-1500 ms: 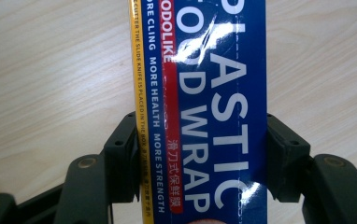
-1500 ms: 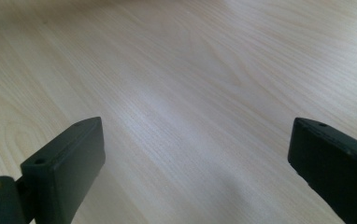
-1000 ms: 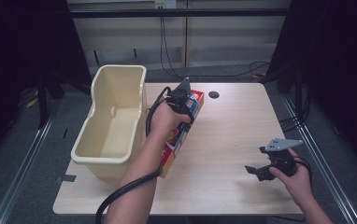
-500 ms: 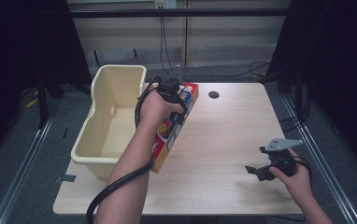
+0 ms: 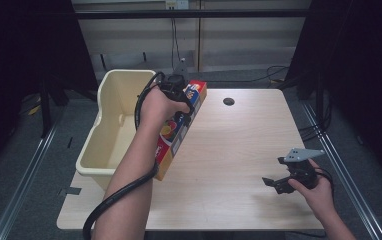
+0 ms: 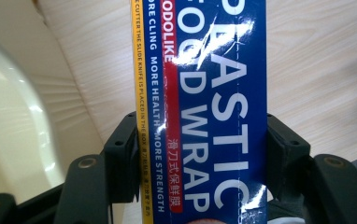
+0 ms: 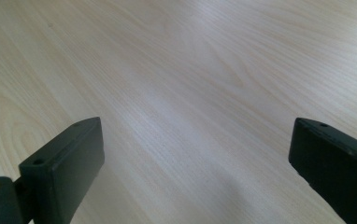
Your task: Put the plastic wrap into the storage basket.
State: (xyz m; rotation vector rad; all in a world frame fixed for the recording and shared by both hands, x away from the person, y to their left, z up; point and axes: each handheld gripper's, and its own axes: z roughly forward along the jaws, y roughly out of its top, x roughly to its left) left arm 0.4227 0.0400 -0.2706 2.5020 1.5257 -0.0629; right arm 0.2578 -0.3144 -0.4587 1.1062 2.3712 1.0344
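Note:
A long plastic wrap box (image 5: 180, 131), blue with a yellow edge and red and white print, hangs lifted above the table's left part, its far end tilted up beside the bin. My left gripper (image 5: 179, 102) is shut on it near its far half. In the left gripper view the box (image 6: 200, 107) runs up between the two black jaws, which press its two long sides. My right gripper (image 5: 277, 184) rests low over the table at the near right, open, with bare wood between its jaws in the right gripper view (image 7: 195, 163).
A cream plastic bin (image 5: 110, 131) stands at the table's left edge, right beside the lifted box. A small dark round hole (image 5: 228, 101) sits in the wooden table (image 5: 239, 150) at the far middle. Cables trail on the floor behind.
My left gripper has lifted the box and carried it left toward the bin, its far end now higher. The right gripper has stayed where it was.

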